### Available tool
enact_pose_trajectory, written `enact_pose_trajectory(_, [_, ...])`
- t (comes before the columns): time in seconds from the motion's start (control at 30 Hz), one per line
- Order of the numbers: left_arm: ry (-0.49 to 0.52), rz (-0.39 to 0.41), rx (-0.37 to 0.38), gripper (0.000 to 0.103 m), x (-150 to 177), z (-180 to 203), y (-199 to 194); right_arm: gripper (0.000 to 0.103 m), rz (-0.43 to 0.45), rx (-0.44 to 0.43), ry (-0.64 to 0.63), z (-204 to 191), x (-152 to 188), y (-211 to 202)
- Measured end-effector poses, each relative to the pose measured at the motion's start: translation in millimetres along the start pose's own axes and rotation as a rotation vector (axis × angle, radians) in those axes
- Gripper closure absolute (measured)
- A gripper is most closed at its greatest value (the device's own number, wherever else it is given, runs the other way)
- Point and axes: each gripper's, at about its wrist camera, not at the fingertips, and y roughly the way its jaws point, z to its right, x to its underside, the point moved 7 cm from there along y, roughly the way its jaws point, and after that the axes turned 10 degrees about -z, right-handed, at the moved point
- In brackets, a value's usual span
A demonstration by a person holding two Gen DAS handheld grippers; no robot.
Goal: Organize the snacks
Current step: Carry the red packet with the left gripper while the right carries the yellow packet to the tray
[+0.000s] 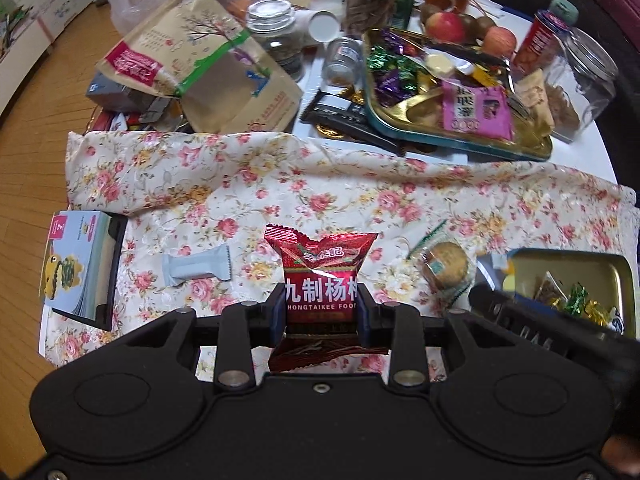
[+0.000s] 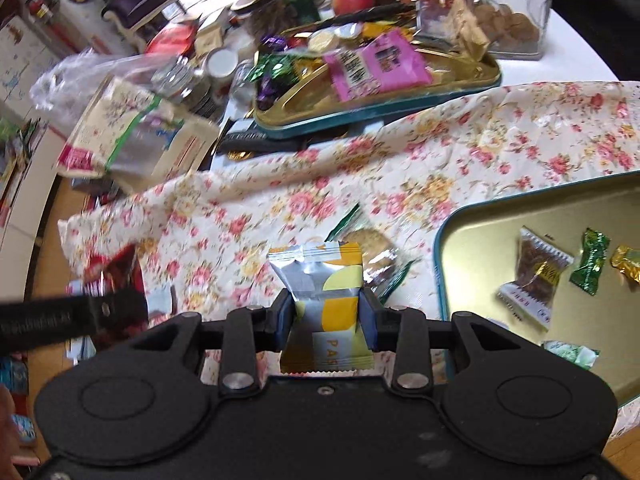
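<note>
Already both hands carry a snack above the floral cloth [image 1: 280,184] on the counter. The left gripper [image 1: 322,308] is clamped on a red packet [image 1: 324,276], the right gripper [image 2: 326,316] on a silver-and-yellow packet [image 2: 324,280], each upright between the pads. The teal tin [image 2: 480,216] (gold inside, a few sweets in it) lies just right of the right gripper, so that hand is nearer; the left must cross over.

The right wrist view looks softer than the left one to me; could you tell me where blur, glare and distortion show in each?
Right wrist view: motion smear across the far clutter and the paper bag, while the silver-yellow packet in the right gripper stays sharp. Left wrist view: crisp overall, with glare on the red packet in the left gripper. Both views: fisheye bending at the edges.
</note>
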Motion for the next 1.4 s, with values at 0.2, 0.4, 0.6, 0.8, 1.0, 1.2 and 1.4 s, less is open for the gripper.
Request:
enact_pose_trajectory(0.2, [0.059,0.003,0.018,0.06,4,25,-5,0.066,0.073,0.002,0.059,23,-17,-27])
enact_pose_trajectory(0.4, [0.118,0.009,0.029,0.06,7,57,-8,0.066,0.148,0.008,0.11,50,-30,-53])
enact_pose_trajectory(0.6, [0.206,-0.001,0.048,0.06,16,95,-8,0.066,0.198,0.038,0.187,91,-37,-73])
enact_pose_trajectory(0.8, [0.275,-0.052,0.087,0.06,29,131,0,0.066,0.232,0.07,0.274,139,-37,-88])
enact_pose_trajectory(1.0, [0.306,-0.062,0.093,0.06,32,156,5,0.066,0.248,0.087,0.346,180,-31,-98])
enact_pose_trajectory(1.2, [0.287,-0.097,0.136,0.06,30,172,13,0.066,0.261,0.101,0.406,210,-28,-104])
enact_pose_trajectory(1.4, [0.318,-0.106,0.155,0.06,35,199,18,0.066,0.265,0.097,0.438,227,-26,-109])
